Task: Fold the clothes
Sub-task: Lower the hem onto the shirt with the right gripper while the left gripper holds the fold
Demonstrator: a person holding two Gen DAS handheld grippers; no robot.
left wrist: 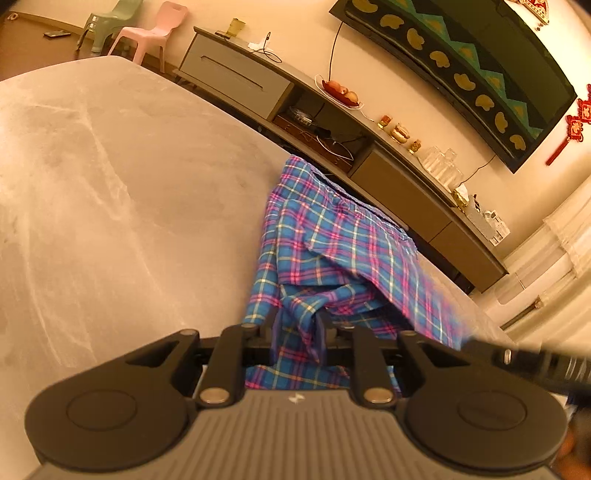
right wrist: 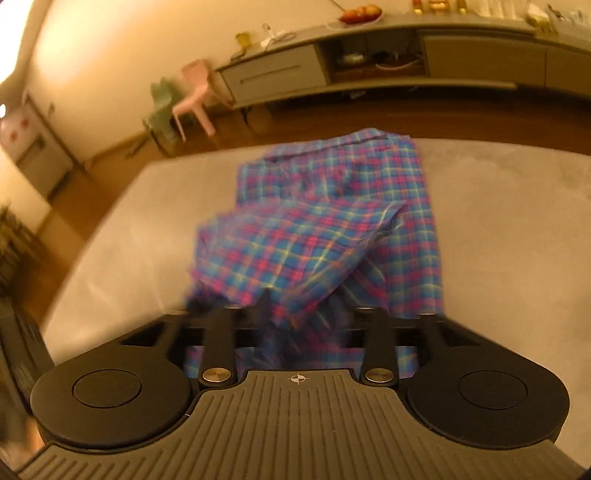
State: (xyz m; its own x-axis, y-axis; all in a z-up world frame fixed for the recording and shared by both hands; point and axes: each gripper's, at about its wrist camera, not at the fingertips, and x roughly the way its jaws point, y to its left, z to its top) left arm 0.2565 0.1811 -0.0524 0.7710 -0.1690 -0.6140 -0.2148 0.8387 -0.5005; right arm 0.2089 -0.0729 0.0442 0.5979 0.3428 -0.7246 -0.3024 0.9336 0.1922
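The left gripper (left wrist: 298, 326) is clamped on a bunched fold of the plaid garment (left wrist: 332, 236); the cloth fills the narrow gap between its two fingers (left wrist: 276, 332) and runs down behind the linkage bars. The gripper points forward and downward toward the surface.

The right gripper (right wrist: 303, 314) has its jaws parted. Plaid cloth lies between and over the fingers (right wrist: 264, 306), but the picture is blurred there, and the pads do not appear to press on it. In the left wrist view, a dark blurred part of the right gripper enters at the right edge (left wrist: 524, 360), close beside the left gripper.

The plaid garment (right wrist: 343, 229) is blue with pink and yellow lines. It lies on a pale grey bed-like surface (left wrist: 110, 184), near the edge that faces the cabinet. Its far portion lies flat. Its near portion is lifted into a loose, tilted flap that rises toward both grippers.

Beyond the surface (right wrist: 498, 221) stands a long low grey cabinet (left wrist: 399, 184) along the wall. On its top stand a red dish of fruit (left wrist: 341, 92), small gold ornaments (left wrist: 400, 133) and clear glasses (left wrist: 443, 164). A dark screen with a patterned cover (left wrist: 480, 74) hangs above it. A pink chair (left wrist: 151, 33) and a green chair (left wrist: 110, 22) stand just beside each other at the cabinet's far end, on a wooden floor (right wrist: 122, 173).
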